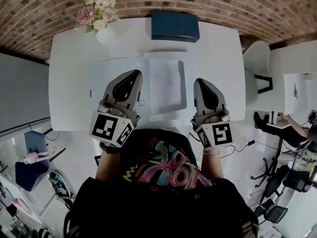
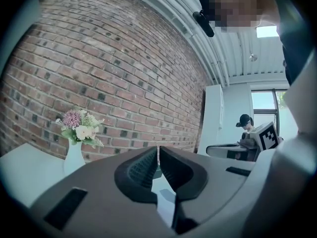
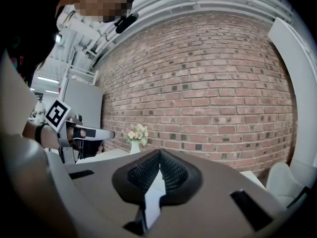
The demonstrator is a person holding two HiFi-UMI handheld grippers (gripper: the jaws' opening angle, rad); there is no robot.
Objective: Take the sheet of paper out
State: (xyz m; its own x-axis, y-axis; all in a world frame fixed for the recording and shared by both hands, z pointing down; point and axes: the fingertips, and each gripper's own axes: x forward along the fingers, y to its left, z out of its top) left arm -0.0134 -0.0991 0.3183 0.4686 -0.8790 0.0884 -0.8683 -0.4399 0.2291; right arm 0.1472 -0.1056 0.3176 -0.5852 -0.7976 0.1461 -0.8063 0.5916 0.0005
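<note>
A white sheet of paper (image 1: 167, 86) lies flat at the middle of the white table (image 1: 69, 83), in what looks like a clear sleeve. My left gripper (image 1: 136, 74) hovers over the sheet's left edge. Its jaws are shut, tips together, with nothing between them (image 2: 158, 150). My right gripper (image 1: 198, 82) hangs at the sheet's right edge, also shut and empty (image 3: 159, 153). Both point level toward the brick wall. Neither touches the paper, as far as I can see.
A dark blue box (image 1: 175, 26) sits at the table's far edge. A white vase of flowers (image 1: 99, 15) stands at the far left corner. A white chair (image 1: 257, 58) is right of the table, and a seated person (image 1: 282, 123) is further right.
</note>
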